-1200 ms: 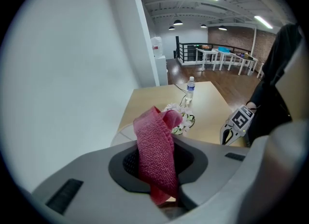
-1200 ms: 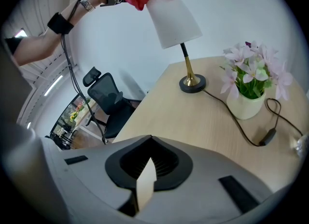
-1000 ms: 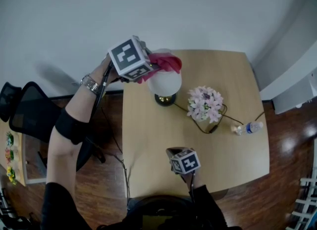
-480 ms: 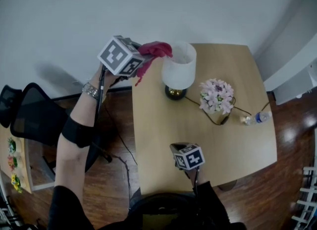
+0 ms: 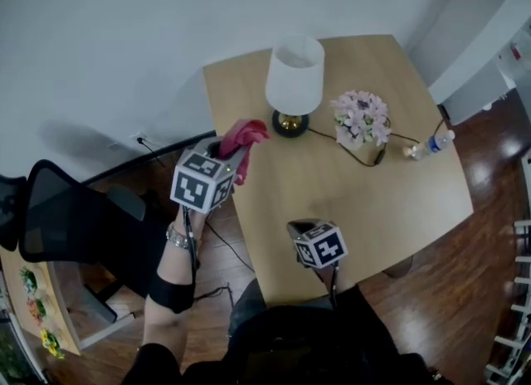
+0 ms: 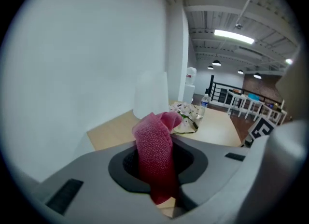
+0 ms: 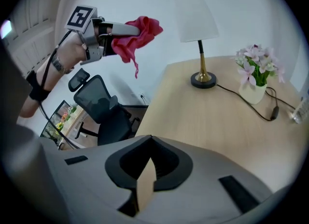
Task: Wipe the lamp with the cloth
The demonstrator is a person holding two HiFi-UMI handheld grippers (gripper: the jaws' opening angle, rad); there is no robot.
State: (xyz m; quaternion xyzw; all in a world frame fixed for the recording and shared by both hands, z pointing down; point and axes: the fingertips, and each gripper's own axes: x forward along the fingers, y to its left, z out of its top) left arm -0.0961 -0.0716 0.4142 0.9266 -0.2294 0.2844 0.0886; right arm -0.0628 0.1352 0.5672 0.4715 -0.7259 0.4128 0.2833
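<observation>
The lamp (image 5: pixel 294 76) has a white shade and a brass base (image 5: pixel 290 124) and stands at the far left of the wooden table (image 5: pixel 390 201). My left gripper (image 5: pixel 236 147) is shut on a red cloth (image 5: pixel 243 137) and hangs at the table's left edge, apart from the lamp and nearer to me. In the left gripper view the cloth (image 6: pixel 154 143) sticks up from between the jaws, with the lamp (image 6: pixel 150 95) behind it. My right gripper (image 5: pixel 297 230) is shut and empty over the table's near part. The right gripper view shows the cloth (image 7: pixel 137 35) left of the lamp (image 7: pixel 195 18).
A vase of pink flowers (image 5: pixel 361 118) stands right of the lamp, with a dark cable (image 5: pixel 348 149) looping past it. A small water bottle (image 5: pixel 431 143) lies near the right edge. A black office chair (image 5: pixel 66 226) stands on the floor at the left.
My left gripper has come away from the lampshade with the cloth, moving down and back toward me to the table's left edge. The right gripper has hardly shifted.
</observation>
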